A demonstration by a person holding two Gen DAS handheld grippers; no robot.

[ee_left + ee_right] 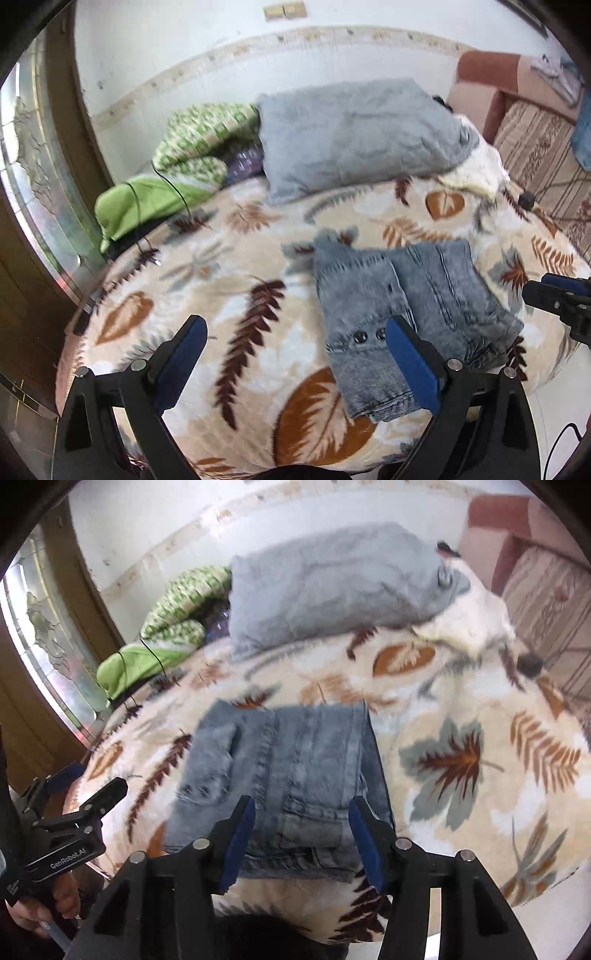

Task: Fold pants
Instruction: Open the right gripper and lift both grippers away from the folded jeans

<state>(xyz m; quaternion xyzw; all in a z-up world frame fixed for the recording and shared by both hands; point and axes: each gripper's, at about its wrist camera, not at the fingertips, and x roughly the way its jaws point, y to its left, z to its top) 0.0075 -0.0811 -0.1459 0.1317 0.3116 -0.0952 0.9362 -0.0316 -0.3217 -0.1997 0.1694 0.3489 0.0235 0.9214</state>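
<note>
in the left wrist view, a window frame (44,206) is seen curving down the left edge; a green cloth (144,201) is bunched at the upper left with a thin black cable (173,188) trailing over it, and a green patterned blanket (207,136) is heaped just above it; the left gripper (295,354) is found at the bottom centre, its blue-padded fingers (184,365) spread wide with nothing between them, held above the leaf-print blanket (229,266); the folded pants (402,310), a grey-blue denim bundle, are laid flat on that blanket right of centre, with the right-hand finger overlapping their lower edge in the picture, though contact cannot be told; a grey pillow (354,133) is propped across the upper centre; a striped sofa (535,140) is shown at the upper right; the right gripper (561,299) is glimpsed at the right edge; in the right wrist view, the left gripper (88,797) is seen at the lower left, gripped by a hand (55,901); the pants (284,775) are placed at the centre, and the right gripper (301,834) is held at the bottom centre, fingers (240,842) parted wide and empty over the near edge of the denim.
</note>
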